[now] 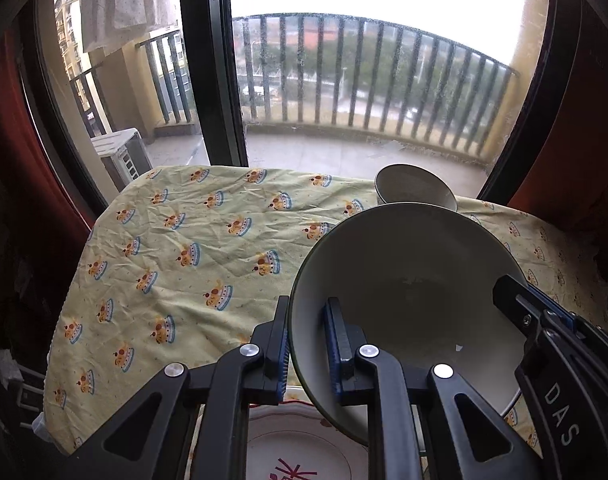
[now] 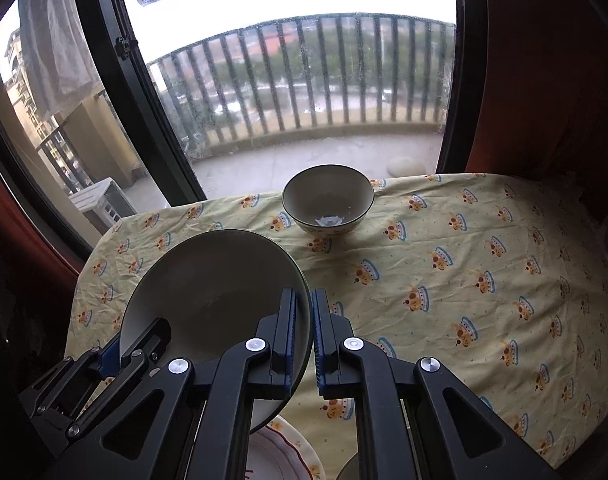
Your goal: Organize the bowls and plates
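Midway by the look of it, judged from how things lie. Both tongs clenched on one large grey plate: left tongs [image 1: 308, 346] pinching its left rim, right tongs [image 2: 303, 338] pinching its right rim. Plate [image 1: 404, 292] held tilted above the near middle of the surface [image 1: 175, 248], over a patterned plate [image 1: 299, 452] lying just below. Small bowl [image 2: 328, 200] resting alone at the far edge, well apart, probably yet to be sorted. Hard to say where the grey plate belongs. Patterned plate cut off by the frame and masked by tongs; a dark round rim at the right wrist view's bottom edge unreadable.
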